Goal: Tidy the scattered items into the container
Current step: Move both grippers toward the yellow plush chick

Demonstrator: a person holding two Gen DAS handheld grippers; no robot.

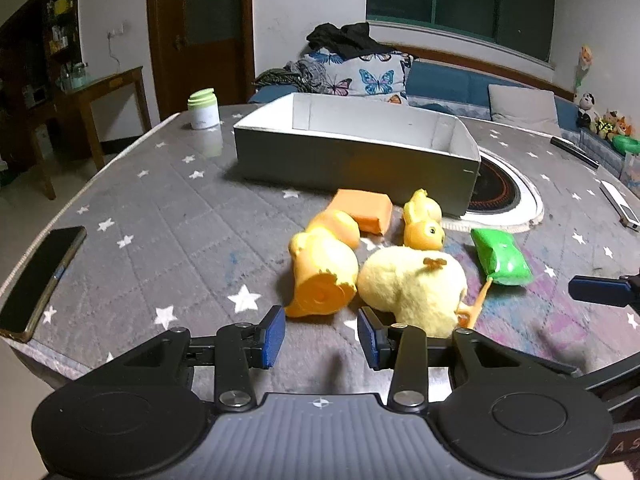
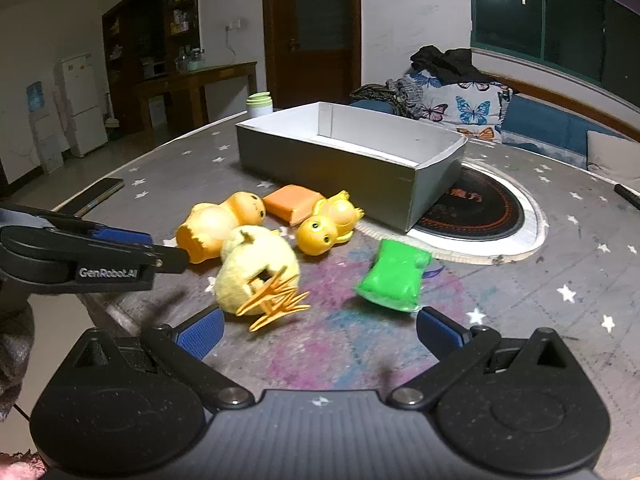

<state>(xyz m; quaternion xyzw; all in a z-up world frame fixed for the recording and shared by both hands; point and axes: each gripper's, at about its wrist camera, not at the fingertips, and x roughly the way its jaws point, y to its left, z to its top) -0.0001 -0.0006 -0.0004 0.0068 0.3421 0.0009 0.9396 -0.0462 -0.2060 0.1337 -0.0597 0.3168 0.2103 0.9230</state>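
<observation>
Fluffy yellow chick toy [image 1: 412,290] on its side on the star-patterned table [image 1: 168,216] before the empty grey box [image 1: 352,160], orange feet plain only from the right wrist, left gripper [image 1: 322,338] narrowly parted, right gripper [image 2: 318,334] spread wide, both empty.

Fuzzy plush chick [image 2: 256,264], glossy plastic ducks [image 2: 328,226], matt cardboard box [image 2: 340,168], quilted cloth table cover [image 1: 180,216], glossy phone [image 1: 40,280].

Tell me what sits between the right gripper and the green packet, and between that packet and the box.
Nothing visible lies between the open right gripper and the green packet; only bare cloth. Toward the box the path is open too: the small duck lies to the left of it, and the box wall must be cleared from above.
</observation>
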